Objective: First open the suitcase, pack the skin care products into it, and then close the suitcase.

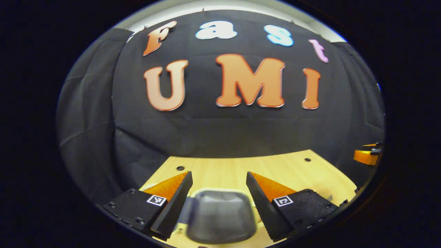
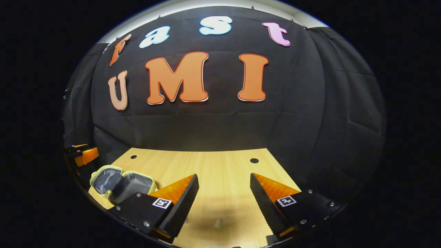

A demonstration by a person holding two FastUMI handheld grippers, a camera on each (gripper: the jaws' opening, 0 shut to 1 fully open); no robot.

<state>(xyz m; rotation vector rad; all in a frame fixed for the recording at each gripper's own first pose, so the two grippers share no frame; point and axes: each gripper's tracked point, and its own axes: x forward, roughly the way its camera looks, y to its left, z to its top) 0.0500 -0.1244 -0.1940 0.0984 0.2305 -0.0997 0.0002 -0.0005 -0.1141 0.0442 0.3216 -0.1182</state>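
Observation:
The small suitcase lies open on the wooden table at the left of the right gripper view, with a pale green rim and grey lining in both halves. In the left gripper view one grey-lined half shows blurred, low between my fingers. My left gripper is open just above it and holds nothing. Over bare wood to the right of the case, my right gripper is open as well. A tiny pale speck lies on the table below it, too small to identify.
The table has round holes near its far edge and ends at the black cloth wall. The other gripper shows as an orange part at the right edge of the left gripper view and at the left edge of the right gripper view.

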